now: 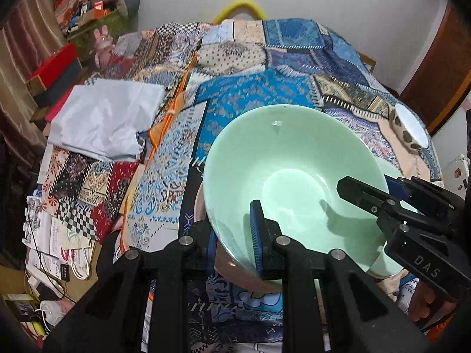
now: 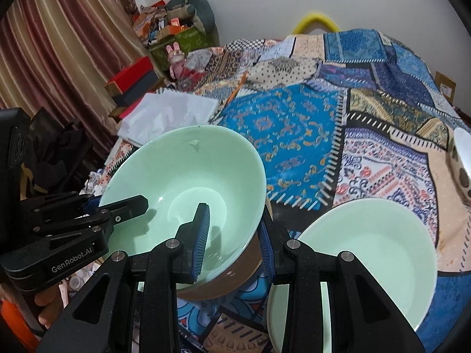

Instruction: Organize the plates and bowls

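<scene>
Bowl point(image 1: 294, 182), pale mint green inside with a glossy glaze and a brown outer wall, sits tilted over the patchwork cloth point(image 1: 265, 94) covering the worktop. Its rim carries a small dark speck at the far edge, and light reflects off the flat bottom. Left claw point(image 1: 234, 244) pinches the near rim, one blue-padded finger inside the bowl and the other outside against the wall. Right claw point(image 2: 235, 235) pinches the opposite rim in the same manner, one pad inside, one outside. Just beside the bowl, to its right in the right wrist view, a shallow mint-green plate point(image 2: 368, 250) lies on the cloth. Farther right stands a white spotted bowl point(image 1: 407, 131), well apart from both.
</scene>
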Demonstrator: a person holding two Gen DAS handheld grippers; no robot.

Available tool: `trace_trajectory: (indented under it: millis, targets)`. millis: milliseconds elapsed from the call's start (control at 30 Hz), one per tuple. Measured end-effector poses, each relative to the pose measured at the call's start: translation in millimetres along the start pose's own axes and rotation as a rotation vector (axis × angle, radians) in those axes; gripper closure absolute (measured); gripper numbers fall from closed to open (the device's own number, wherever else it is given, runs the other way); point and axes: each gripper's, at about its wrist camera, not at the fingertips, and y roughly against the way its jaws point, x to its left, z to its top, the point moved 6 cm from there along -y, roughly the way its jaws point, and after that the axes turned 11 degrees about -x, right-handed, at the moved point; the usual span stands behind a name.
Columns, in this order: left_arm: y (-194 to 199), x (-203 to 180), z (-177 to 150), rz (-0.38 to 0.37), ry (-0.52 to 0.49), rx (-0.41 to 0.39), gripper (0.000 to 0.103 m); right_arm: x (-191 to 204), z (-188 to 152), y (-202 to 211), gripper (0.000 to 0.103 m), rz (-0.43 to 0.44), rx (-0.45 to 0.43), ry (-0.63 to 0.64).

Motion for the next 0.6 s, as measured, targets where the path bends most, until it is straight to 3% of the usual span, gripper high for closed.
trace_trajectory:
  millis: [600]
  targets:
    - [-34,12,-26,-0.014,0.008,0.084,0.083,-2,-24,-20,0.074,0.021,0.086,0.002]
